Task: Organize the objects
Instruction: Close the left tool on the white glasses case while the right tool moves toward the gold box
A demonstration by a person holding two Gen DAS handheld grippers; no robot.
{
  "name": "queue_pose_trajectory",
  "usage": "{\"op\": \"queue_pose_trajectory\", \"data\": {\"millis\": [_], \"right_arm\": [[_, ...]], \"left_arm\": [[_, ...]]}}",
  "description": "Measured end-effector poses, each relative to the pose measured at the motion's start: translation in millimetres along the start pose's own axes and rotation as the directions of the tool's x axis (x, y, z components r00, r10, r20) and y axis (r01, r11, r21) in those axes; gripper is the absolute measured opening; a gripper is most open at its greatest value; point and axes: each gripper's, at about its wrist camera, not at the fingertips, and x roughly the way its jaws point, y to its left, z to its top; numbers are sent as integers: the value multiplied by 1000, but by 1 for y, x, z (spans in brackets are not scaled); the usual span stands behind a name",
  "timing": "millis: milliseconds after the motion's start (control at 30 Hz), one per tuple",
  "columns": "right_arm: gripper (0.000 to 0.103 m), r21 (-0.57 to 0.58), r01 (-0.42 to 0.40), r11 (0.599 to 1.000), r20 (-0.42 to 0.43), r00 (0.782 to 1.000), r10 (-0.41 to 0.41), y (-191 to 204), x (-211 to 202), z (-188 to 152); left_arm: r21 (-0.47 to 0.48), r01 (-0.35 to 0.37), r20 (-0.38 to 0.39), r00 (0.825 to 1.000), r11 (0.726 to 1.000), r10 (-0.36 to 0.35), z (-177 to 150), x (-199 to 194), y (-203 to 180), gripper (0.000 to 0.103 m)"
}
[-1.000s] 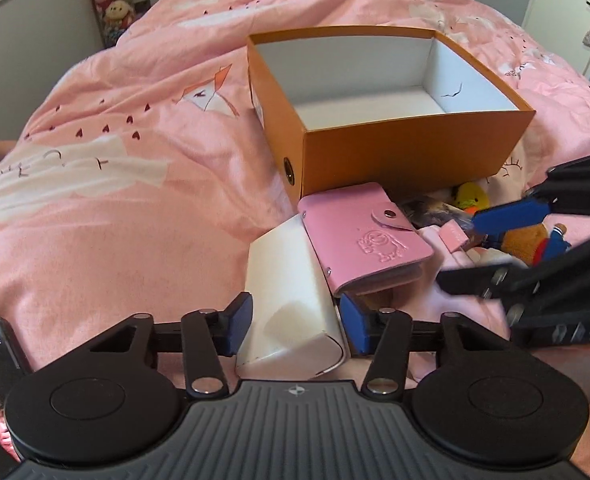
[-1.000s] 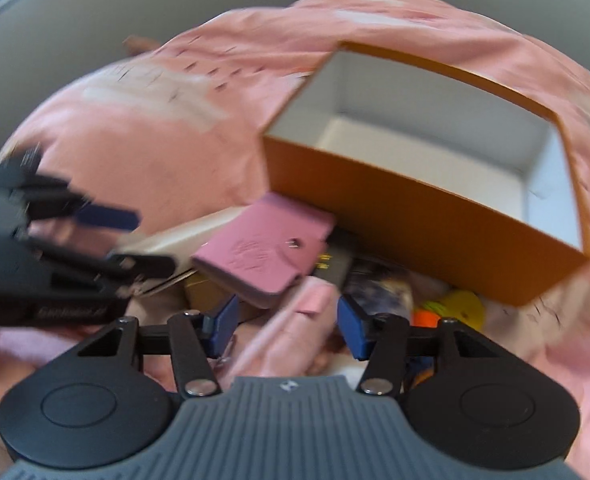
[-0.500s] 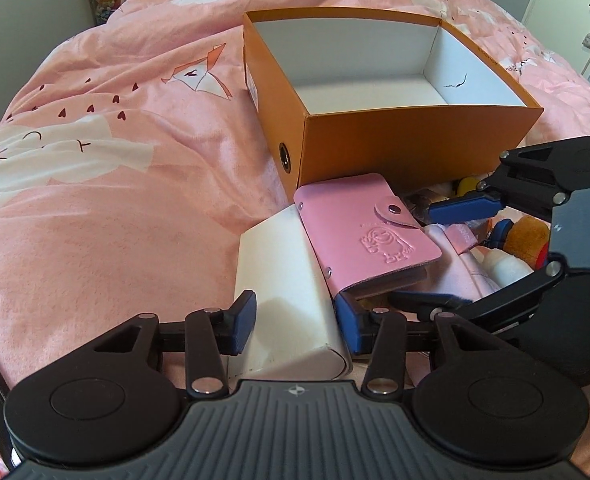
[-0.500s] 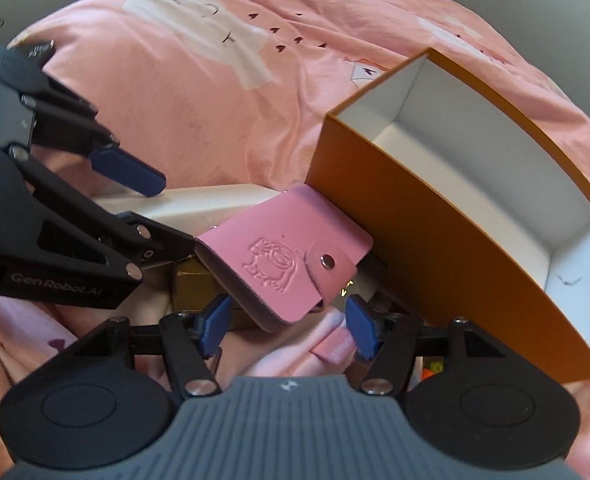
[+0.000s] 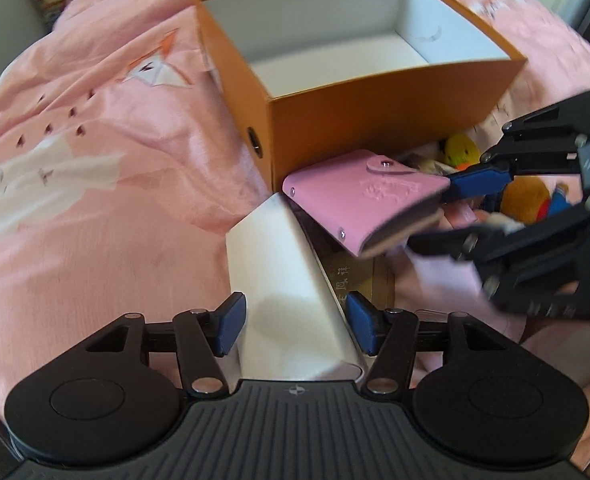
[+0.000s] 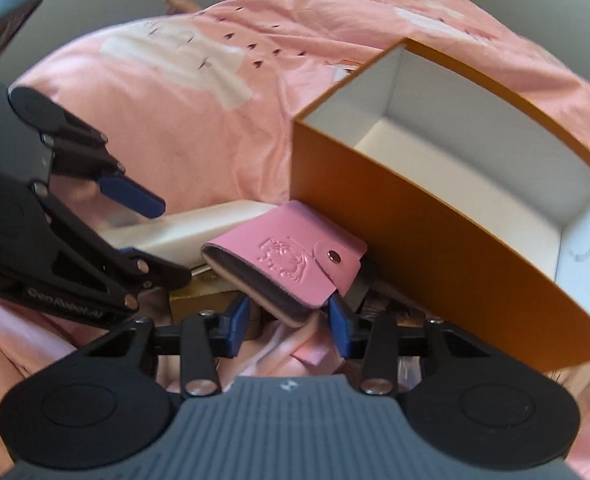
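While the right gripper (image 6: 289,314) closes its blue-padded jaws around the lower end of the pink leather card wallet with a snap flap (image 6: 285,266), the wallet tilts up off the pile, its far corner leaning against the near wall of the open orange cardboard box with a white inside (image 6: 415,216). From the left camera both pads look pressed against the wallet's open edge. The left gripper (image 5: 295,322) is opening its jaws on either side of a long white wedge-shaped box (image 5: 287,280); its pads stand just clear of the box's sides, so nothing is gripped there. That white box lies on the pink quilt printed with small hearts and a fox (image 5: 95,160), one end tucked under the wallet. A gold-coloured carton with printed characters (image 5: 355,276) sits beneath both (mostly hidden). To the right of the wallet, hard against the orange box, a yellow plush toy (image 5: 461,150) and an orange-brown plush toy (image 5: 525,200) crowd the gap, partly screened by the right gripper's black linkage.
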Motion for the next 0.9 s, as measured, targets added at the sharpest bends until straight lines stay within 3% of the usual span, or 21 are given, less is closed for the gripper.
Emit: {"op": "queue_pose_trajectory", "data": {"millis": [100,200,467,567,733,900], "right_arm": [[15,67,42,997,11,999,-42,-10,-5,-1],[15,125,110,986,30,993,-114,-24,-7,-2],[15,183,99,978,34,994,-106,-43,-6,-1],[16,183,71,980,45,996,-81,-42,-7,0],[16,211,-68,975,89,995,51,-37,-22,-3],[16,181,-220,959,79,975,208,-21,-17,7]], "left_arm": [[22,-9,-26,1000,1000,10,11,9,1,68],[8,-14,-50,999,1000,14,21,20,5,68],[3,-11,-111,994,1000,11,37,38,9,66],[25,23,-122,992,999,-20,40,38,9,50],[80,16,-141,990,997,-5,40,33,8,43],[91,9,-132,991,996,3,43,23,15,40]]}}
